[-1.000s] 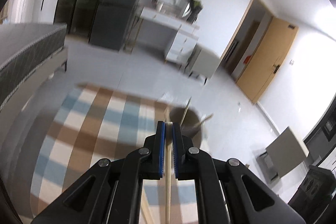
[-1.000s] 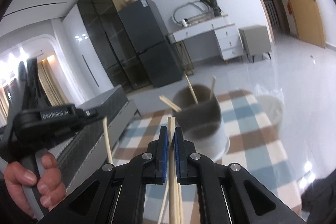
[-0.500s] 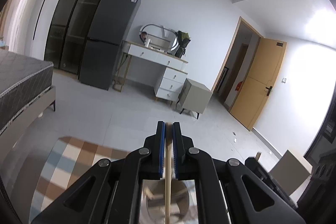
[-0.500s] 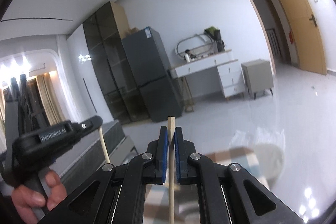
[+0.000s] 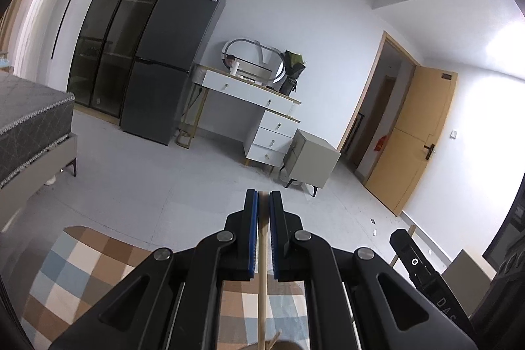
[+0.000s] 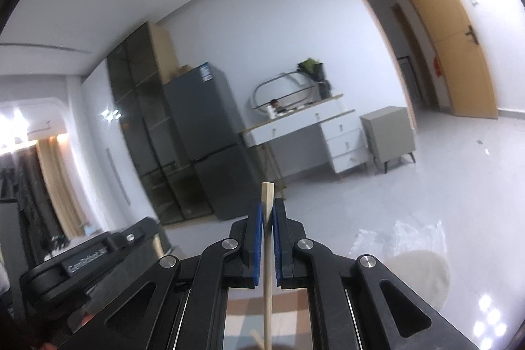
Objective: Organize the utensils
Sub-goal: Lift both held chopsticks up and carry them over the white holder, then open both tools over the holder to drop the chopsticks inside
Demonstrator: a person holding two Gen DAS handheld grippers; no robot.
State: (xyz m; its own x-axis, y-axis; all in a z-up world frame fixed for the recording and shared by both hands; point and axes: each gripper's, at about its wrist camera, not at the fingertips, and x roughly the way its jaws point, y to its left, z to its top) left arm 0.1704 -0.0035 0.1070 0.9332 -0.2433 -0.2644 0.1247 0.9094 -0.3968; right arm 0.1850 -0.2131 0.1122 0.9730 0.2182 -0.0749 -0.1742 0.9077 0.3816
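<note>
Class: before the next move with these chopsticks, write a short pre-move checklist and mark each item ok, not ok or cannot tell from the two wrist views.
1. Left hand-held gripper shut on a chopstick: ok.
2. Right hand-held gripper shut on its chopstick: ok.
3. Right chopstick's tip pokes past the pads: ok.
4. Holder for the chopsticks in clear view: not ok; only a dark rim at the bottom edge.
5. Checked cloth below the grippers: ok.
6. Path down free of obstacles: cannot tell.
</note>
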